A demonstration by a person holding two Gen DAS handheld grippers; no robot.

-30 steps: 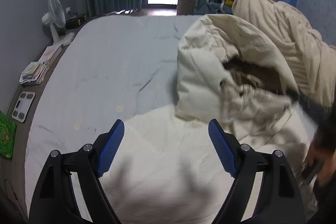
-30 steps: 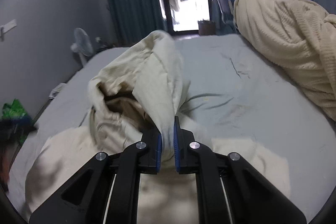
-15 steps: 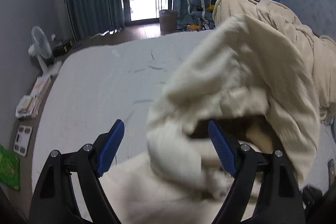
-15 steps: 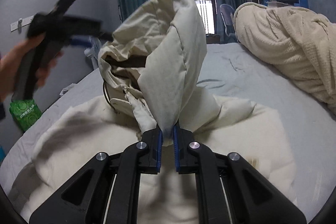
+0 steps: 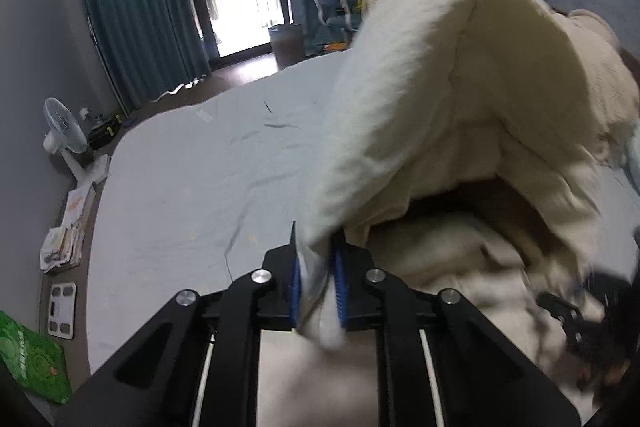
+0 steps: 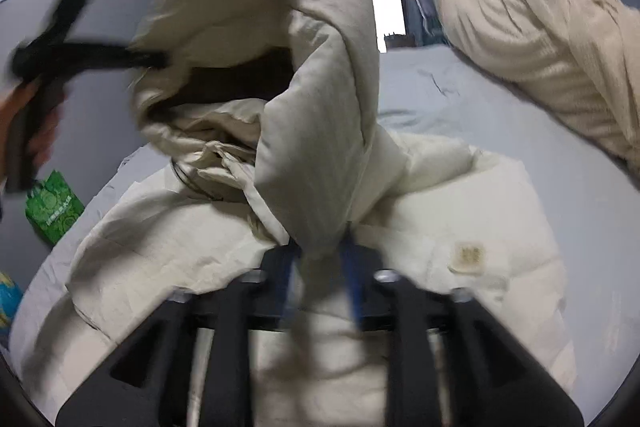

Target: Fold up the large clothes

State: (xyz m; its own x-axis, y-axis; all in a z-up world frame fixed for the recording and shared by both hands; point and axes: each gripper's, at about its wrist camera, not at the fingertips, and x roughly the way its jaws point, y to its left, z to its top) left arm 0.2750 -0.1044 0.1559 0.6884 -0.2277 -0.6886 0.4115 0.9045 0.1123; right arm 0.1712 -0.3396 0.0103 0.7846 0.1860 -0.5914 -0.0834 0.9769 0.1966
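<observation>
Left fingers [image 5: 318, 281] just closed on cream coat [image 5: 460, 99] hood edge, right fingers [image 6: 320, 279] just parted, hood fabric loose between them

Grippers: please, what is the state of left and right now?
Left gripper: just closed, shut on the cream jacket's hood.
Right gripper: just opened; hood edge lies loose between its jaws.

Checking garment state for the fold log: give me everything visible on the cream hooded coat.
The cream hooded coat looks padded and quilted, with a small square patch on its body. The body lies spread on the grey bed; the hood is lifted, its dark lining showing. The left gripper is shut on one hood edge. The right gripper has just been opening, with hood fabric between its blurred jaws.
</observation>
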